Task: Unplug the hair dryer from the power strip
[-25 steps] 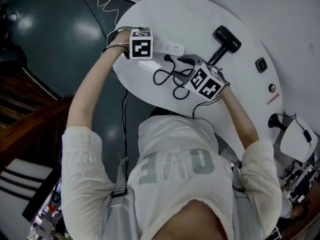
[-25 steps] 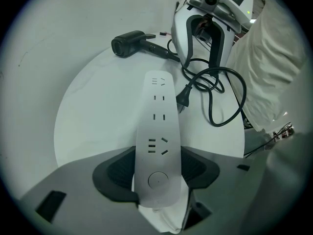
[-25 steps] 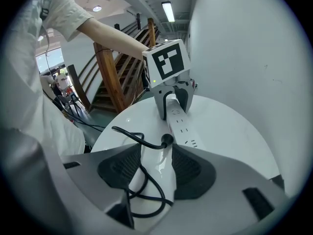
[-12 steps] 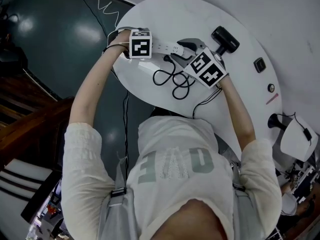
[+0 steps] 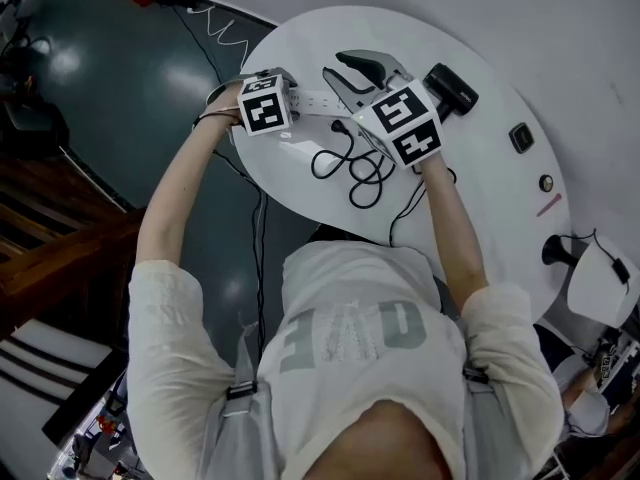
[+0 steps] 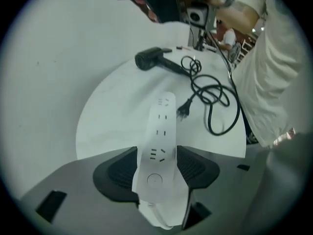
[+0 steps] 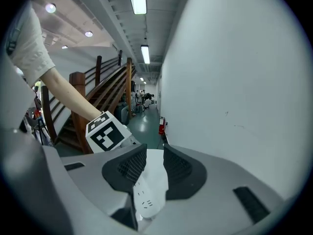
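Note:
The white power strip [image 6: 159,146] lies on the round white table [image 5: 480,178], with my left gripper [image 6: 156,163] shut on its near end, pads on both long sides. The black plug [image 6: 183,110] rests loose on the table beside the strip, its cord [image 5: 355,163] coiled toward the black hair dryer [image 5: 450,83]. My right gripper [image 5: 350,73] hangs in the air above the strip's far end. Its jaws have just been closing. A gap shows between its pads [image 7: 127,168], and nothing is in it.
A small black square [image 5: 520,136], a round knob [image 5: 545,182] and a pink pen [image 5: 547,203] lie on the table's right side. Dark floor and wooden stairs [image 5: 40,238] lie left of the table. A white coiled cable [image 5: 215,13] hangs off its far edge.
My right gripper has risen from beside the cord and swung toward the far side of the table. My left gripper has tipped slightly, still holding the strip.

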Motion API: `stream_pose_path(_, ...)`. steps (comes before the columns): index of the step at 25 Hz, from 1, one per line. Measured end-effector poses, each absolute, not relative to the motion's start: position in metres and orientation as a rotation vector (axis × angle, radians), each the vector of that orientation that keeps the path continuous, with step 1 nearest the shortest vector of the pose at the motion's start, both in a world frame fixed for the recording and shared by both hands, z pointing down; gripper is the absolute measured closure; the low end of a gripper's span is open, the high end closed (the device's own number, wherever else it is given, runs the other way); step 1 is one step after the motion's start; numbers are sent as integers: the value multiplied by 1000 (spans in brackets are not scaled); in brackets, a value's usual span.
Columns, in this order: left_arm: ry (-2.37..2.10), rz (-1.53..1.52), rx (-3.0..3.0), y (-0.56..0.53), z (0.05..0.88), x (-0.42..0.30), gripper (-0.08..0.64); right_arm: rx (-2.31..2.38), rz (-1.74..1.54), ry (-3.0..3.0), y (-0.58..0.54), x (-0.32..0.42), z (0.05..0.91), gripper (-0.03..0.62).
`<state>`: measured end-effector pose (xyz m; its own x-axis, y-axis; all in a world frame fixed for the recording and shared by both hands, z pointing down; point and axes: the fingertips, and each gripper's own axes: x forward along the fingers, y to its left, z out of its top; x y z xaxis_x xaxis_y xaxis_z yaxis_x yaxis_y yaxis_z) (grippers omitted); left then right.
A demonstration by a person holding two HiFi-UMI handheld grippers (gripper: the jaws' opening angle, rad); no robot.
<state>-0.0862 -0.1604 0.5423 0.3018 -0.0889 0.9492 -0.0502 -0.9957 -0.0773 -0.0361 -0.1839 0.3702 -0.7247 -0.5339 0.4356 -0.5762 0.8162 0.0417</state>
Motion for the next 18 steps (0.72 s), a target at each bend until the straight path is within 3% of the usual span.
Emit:
stream_pose_path(5,441,-1528,-2690,-181,487,-68,291,892,113,-2600,-185,-36,355,477)
stream_pose_path(10,997,-901,-2879,-195,402,-54,298,1106,-24,-2670,-190,-27,307,484)
stream_pose_path(12,1258,-701,-2810,-192,372,-61,368,1216,-71,-2713,-188,-21,283,512)
stream_pose_path(13,1380,-630,-2747,-189,358,-66,467,1261,-86,-2734,-185,-17,273,519)
stream_pose_path(14,1482,-563,-2687,-184,344,-69,520,1299,-98,-2755,-182,-13,264,523)
stream_pose_path(18,1720,-233,-2550,-153,278,-72,548,1382,-150,-2841,-164,-3,233,538)
